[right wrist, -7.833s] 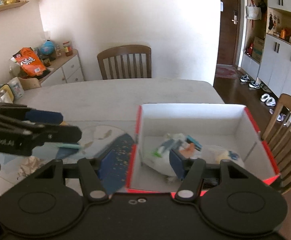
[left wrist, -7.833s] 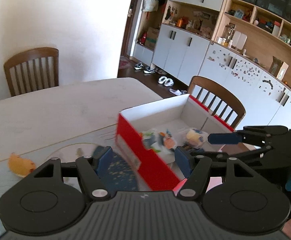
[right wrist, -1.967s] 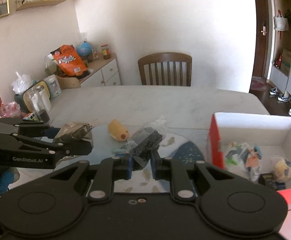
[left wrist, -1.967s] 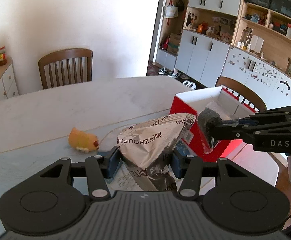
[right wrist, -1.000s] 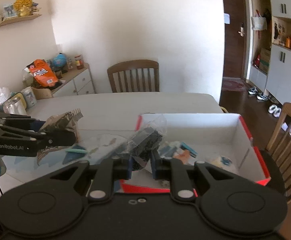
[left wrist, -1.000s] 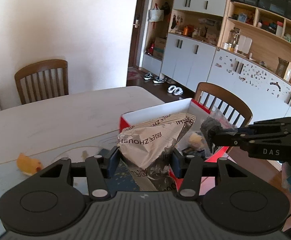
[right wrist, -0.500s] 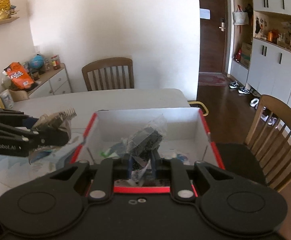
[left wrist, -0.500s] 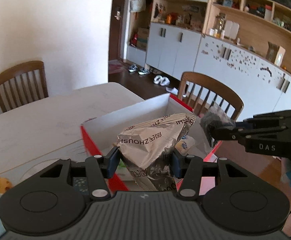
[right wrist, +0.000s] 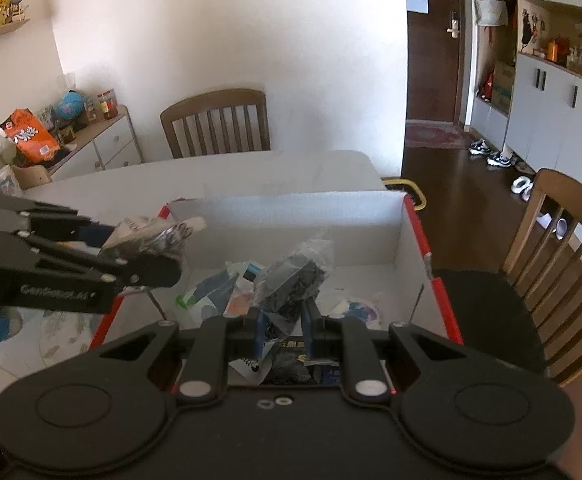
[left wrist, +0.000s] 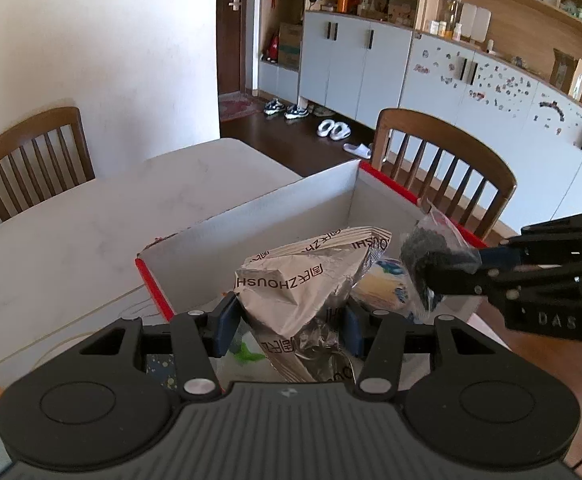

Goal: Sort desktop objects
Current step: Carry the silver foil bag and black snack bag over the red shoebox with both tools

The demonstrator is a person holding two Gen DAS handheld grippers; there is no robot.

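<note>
White surface point(left wrist: 91, 232) carries a red box point(right wrist: 411, 216). Left hand-held gripper point(left wrist: 287, 320) clamps a foil bag point(left wrist: 303, 280) at its 6 o'clock rim; right hand-held gripper point(right wrist: 283, 330), clenched on a clear packet point(right wrist: 295, 276), hides the jumbled contents below.

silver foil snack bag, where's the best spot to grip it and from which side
Grip the silver foil snack bag across its crumpled lower neck, coming from below its flared, printed top. There the foil narrows enough to fit between the pads, as the left gripper shows; the top fans out wide over the red box.
</note>
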